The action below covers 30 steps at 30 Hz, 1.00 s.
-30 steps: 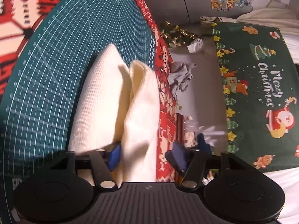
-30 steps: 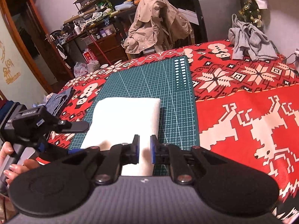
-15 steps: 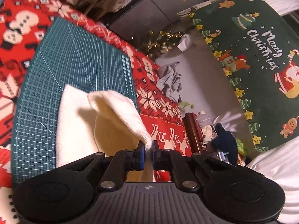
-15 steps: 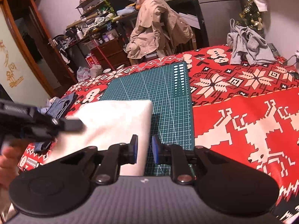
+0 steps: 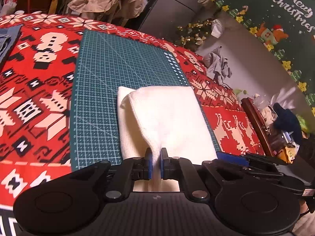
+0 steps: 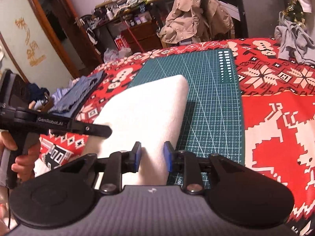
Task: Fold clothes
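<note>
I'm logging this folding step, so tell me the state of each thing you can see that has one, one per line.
Left tongs: shut on the white knitted garment.
Right tongs: open, blue pads either side of the garment's near edge.
White knitted garment: partly folded on the green cutting mat, one layer lifted.
Green cutting mat: flat on the red patterned tablecloth.
Grey garment: crumpled, unfolded.
Beige jacket: draped behind the table.

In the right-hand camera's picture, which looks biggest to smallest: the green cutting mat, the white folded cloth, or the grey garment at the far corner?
1. Green cutting mat
2. White folded cloth, though nearness enlarges it
3. Grey garment, farthest away
</note>
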Each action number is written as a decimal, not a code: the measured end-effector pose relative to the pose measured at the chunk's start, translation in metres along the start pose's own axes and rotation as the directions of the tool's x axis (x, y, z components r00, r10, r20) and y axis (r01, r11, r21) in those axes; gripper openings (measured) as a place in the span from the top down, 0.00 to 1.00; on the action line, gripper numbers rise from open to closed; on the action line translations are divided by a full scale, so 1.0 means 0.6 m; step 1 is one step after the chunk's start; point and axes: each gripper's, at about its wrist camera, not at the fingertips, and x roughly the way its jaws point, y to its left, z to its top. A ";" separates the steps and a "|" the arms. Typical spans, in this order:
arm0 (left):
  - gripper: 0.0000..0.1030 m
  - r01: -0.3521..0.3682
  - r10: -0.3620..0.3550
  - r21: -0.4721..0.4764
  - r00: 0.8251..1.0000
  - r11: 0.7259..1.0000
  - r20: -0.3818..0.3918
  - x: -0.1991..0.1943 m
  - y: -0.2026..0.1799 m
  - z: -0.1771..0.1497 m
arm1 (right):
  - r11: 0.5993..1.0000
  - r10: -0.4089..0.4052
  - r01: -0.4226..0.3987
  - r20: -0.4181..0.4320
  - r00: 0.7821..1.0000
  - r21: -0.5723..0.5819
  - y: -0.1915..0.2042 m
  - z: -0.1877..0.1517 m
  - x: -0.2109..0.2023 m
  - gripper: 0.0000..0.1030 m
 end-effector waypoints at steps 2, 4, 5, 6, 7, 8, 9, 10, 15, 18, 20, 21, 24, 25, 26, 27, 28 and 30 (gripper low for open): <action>0.93 -0.005 0.004 0.025 1.000 1.000 0.021 -0.005 -0.004 0.001 | 1.000 -0.011 0.011 -0.004 1.000 -0.019 0.006 -0.001 0.001 0.68; 0.92 -0.016 0.014 0.055 0.999 0.998 0.040 -0.011 -0.011 0.000 | 1.000 -0.013 0.012 -0.009 1.000 -0.026 0.009 0.000 0.001 0.67; 0.92 -0.036 0.033 0.078 0.999 0.996 0.040 -0.013 -0.016 -0.003 | 1.000 -0.012 0.012 -0.012 1.000 -0.027 0.009 0.000 0.002 0.67; 0.92 -0.049 0.047 0.084 0.998 0.995 0.032 -0.010 -0.015 -0.006 | 1.000 -0.012 0.012 -0.015 1.000 -0.027 0.010 -0.001 0.003 0.67; 0.92 -0.047 0.046 0.070 0.999 0.996 0.025 -0.004 -0.007 -0.010 | 1.000 -0.012 0.011 -0.020 1.000 -0.029 0.011 -0.001 0.005 0.67; 0.90 -0.046 0.045 0.057 0.999 0.997 0.017 0.002 0.001 -0.014 | 0.999 -0.014 0.013 -0.026 1.000 -0.031 0.011 -0.002 0.009 0.67; 0.90 -0.044 0.043 0.044 0.999 0.998 0.009 0.007 0.009 -0.017 | 0.999 -0.016 0.015 -0.033 0.999 -0.033 0.012 -0.003 0.013 0.67; 0.88 -0.036 0.036 0.020 0.999 0.999 0.007 0.009 0.018 -0.018 | 0.999 -0.018 0.017 -0.037 0.999 -0.036 0.013 -0.003 0.015 0.66; 0.59 0.003 0.006 -0.105 0.996 0.994 0.087 -0.018 0.056 0.008 | 0.998 -0.028 0.025 -0.047 0.999 -0.050 0.014 -0.001 0.020 0.64; 0.53 0.117 -0.099 -0.193 0.990 0.974 0.103 -0.012 0.090 0.034 | 0.998 -0.028 0.025 -0.050 0.998 -0.052 0.015 0.000 0.021 0.63; 0.53 0.173 -0.152 -0.264 0.984 0.949 0.096 0.006 0.117 0.054 | 0.998 -0.027 0.024 -0.051 0.998 -0.052 0.016 0.000 0.023 0.63; 0.53 0.196 -0.180 -0.306 0.980 0.932 0.080 0.019 0.132 0.062 | 0.998 -0.026 0.023 -0.052 0.998 -0.053 0.016 0.001 0.024 0.63; 0.62 0.305 -0.332 -0.455 0.943 0.837 0.021 0.066 0.169 0.078 | 0.998 -0.026 0.023 -0.053 0.998 -0.052 0.016 0.003 0.027 0.62; 0.66 0.330 -0.372 -0.495 0.928 0.804 0.014 0.078 0.177 0.079 | 0.998 -0.025 0.023 -0.053 0.998 -0.050 0.015 0.002 0.027 0.62; 0.67 0.346 -0.397 -0.513 0.918 0.785 0.012 0.087 0.182 0.081 | 0.999 -0.025 0.023 -0.054 0.998 -0.048 0.015 0.002 0.028 0.62; 0.69 0.351 -0.403 -0.519 0.915 0.779 0.014 0.092 0.183 0.083 | 0.999 -0.025 0.023 -0.055 0.998 -0.045 0.014 0.002 0.028 0.62; 0.72 0.349 -0.396 -0.515 0.918 0.783 0.020 0.093 0.181 0.086 | 0.999 -0.025 0.023 -0.056 0.998 -0.041 0.013 0.001 0.028 0.62; 0.93 0.322 -0.330 -0.453 0.942 0.831 0.063 0.081 0.168 0.093 | 0.999 -0.026 0.024 -0.058 0.998 -0.033 0.011 0.000 0.028 0.62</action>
